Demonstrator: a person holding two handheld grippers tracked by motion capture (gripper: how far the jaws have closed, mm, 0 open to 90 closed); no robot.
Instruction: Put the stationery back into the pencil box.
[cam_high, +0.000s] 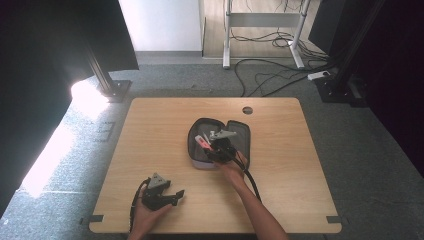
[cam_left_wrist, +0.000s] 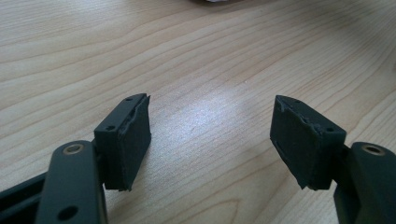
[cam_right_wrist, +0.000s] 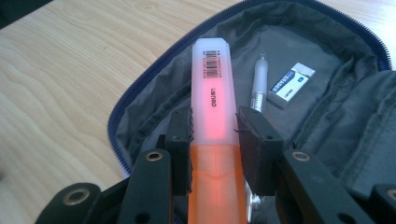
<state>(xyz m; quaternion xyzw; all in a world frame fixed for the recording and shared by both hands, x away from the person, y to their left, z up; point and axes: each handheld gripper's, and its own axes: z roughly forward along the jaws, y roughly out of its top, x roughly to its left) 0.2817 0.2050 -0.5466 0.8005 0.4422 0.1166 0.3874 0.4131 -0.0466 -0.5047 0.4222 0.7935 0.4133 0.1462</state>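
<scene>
Gripping a pink-and-orange highlighter (cam_right_wrist: 212, 121), the right gripper (cam_high: 216, 142) hangs over the open pencil case (cam_high: 243, 131) near the middle of a light wooden table (cam_high: 150, 130). Its jaws press the marker's sides where the frosted cap meets the orange body, and the cap end, with its barcode, points into the grey fabric lining. Inside the case a translucent pen (cam_right_wrist: 259, 81) lies just beside a small white eraser (cam_right_wrist: 292, 83), both resting on the lining. A blue zip runs round the case's rim.

The left gripper (cam_high: 175, 196) rests at the table's near left corner, well apart from the case, its jaws standing wide apart with nothing but bare wood grain between them. A black cable trails from each gripper towards the person's forearms at the near edge.

A round cable hole (cam_high: 247, 110) marks the far side of the tabletop. The table stands on grey carpet; sunlight glares on the floor to the left, beside a dark curtain. Beyond, loose cables (cam_high: 272, 75) sprawl around the white legs of a desk frame (cam_high: 227, 35).
</scene>
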